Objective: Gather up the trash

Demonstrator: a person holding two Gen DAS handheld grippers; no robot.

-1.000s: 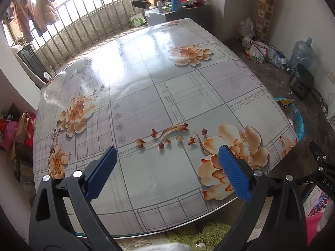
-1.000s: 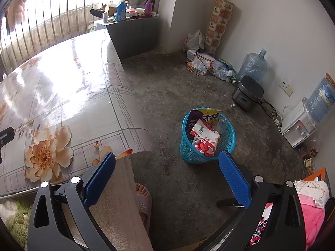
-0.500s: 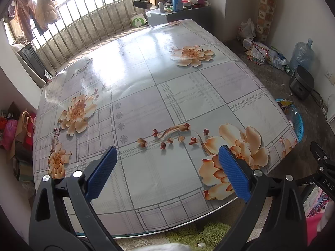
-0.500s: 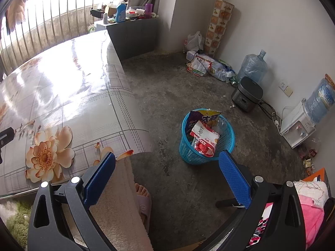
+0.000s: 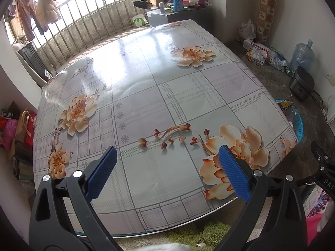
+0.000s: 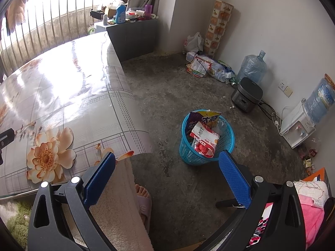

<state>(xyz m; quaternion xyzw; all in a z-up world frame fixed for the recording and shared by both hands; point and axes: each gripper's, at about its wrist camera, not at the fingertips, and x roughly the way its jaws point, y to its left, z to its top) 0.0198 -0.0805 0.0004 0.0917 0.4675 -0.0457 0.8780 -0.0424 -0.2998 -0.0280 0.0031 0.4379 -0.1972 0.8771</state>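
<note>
Both the left gripper (image 5: pixel 166 174) and right gripper (image 6: pixel 166 179) are held with fingers wide apart and empty; wrappers (image 6: pixel 204 139) are heaped past the blue basket (image 6: pixel 188 152) rim, so spillage onto the floor is risked if bumped.

Little has changed over the last second. In the left wrist view the table (image 5: pixel 159 96) has slid slightly lower in the frame: the upper flower print (image 5: pixel 193 56) and the big flower print (image 5: pixel 234 156) at lower right both sit a touch further down and right than before, and more of the railing (image 5: pixel 88 27) at the top shows. In the right wrist view the blue basket (image 6: pixel 206 138) of wrappers has drifted a little down and right, closer to the right blue pad (image 6: pixel 234 179) of the right tool (image 6: pixel 167 176). The cooker (image 6: pixel 247 97) by the wall has shifted the same way.
</note>
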